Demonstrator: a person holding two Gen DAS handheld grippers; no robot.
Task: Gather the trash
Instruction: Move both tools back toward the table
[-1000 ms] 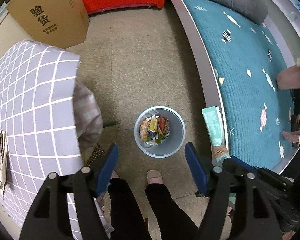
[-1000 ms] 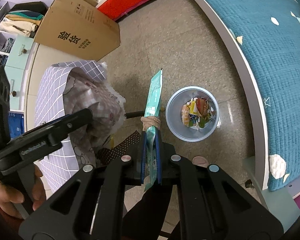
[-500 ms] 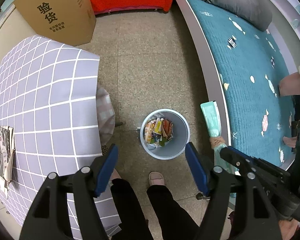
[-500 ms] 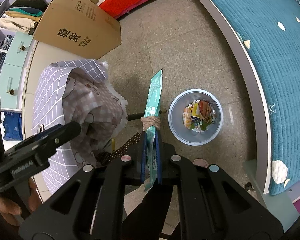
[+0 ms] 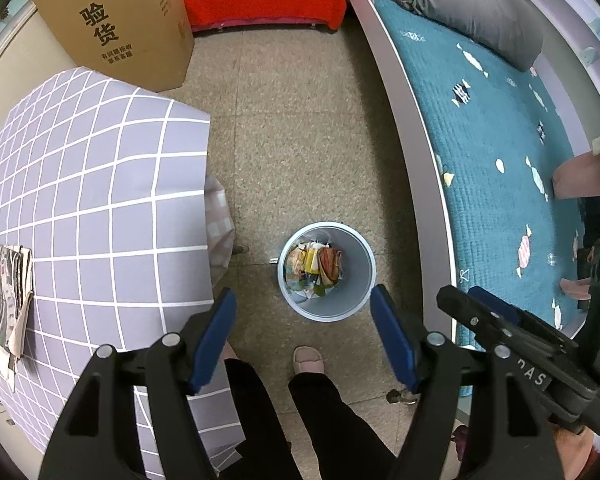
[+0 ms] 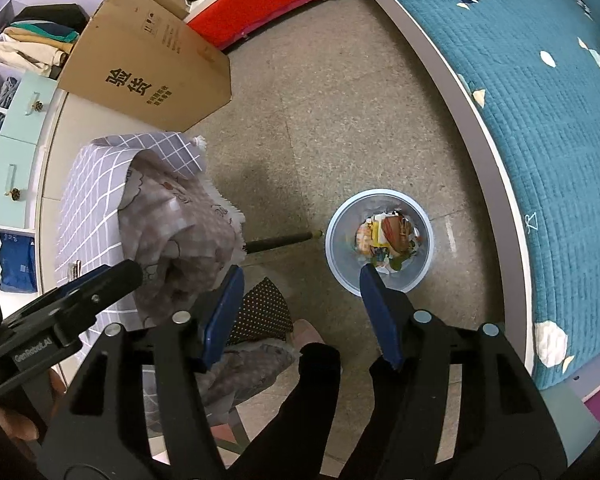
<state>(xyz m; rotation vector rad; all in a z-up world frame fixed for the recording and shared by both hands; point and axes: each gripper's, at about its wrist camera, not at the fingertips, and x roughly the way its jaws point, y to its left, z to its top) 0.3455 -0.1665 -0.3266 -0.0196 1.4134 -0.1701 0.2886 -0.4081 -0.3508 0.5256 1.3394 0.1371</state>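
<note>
- Using the bin as the anchor here. Far off to its left, some printed paper (image 5: pixel 10 300) is lying flat on the checked tablecloth (image 5: pixel 88 184).
- The cloth's corner hangs down just left of the bin, with a pinkish patterned fabric (image 6: pixel 180 232) bunched under it in the right wrist view.
- Behind the bin and to the left there's a big cardboard box (image 5: pixel 116 24) standing on the floor.
- Left gripper (image 5: pixel 302 338) is up above the bin, blue fingers spread wide, nothing between them.
- The trash bin (image 5: pixel 354 280) itself is a pale round one on the speckled floor, holding a pile of colourful wrappers (image 5: pixel 314 266).
- A pink slipper (image 5: pixel 308 360) sits just on the near side of the bin.
- Right gripper (image 6: pixel 300 312) is also spread wide and empty, and its right finger overlaps the bin's near rim in its own view.
- Right of the bin runs the bed with the teal quilt (image 5: pixel 496 140).
</note>
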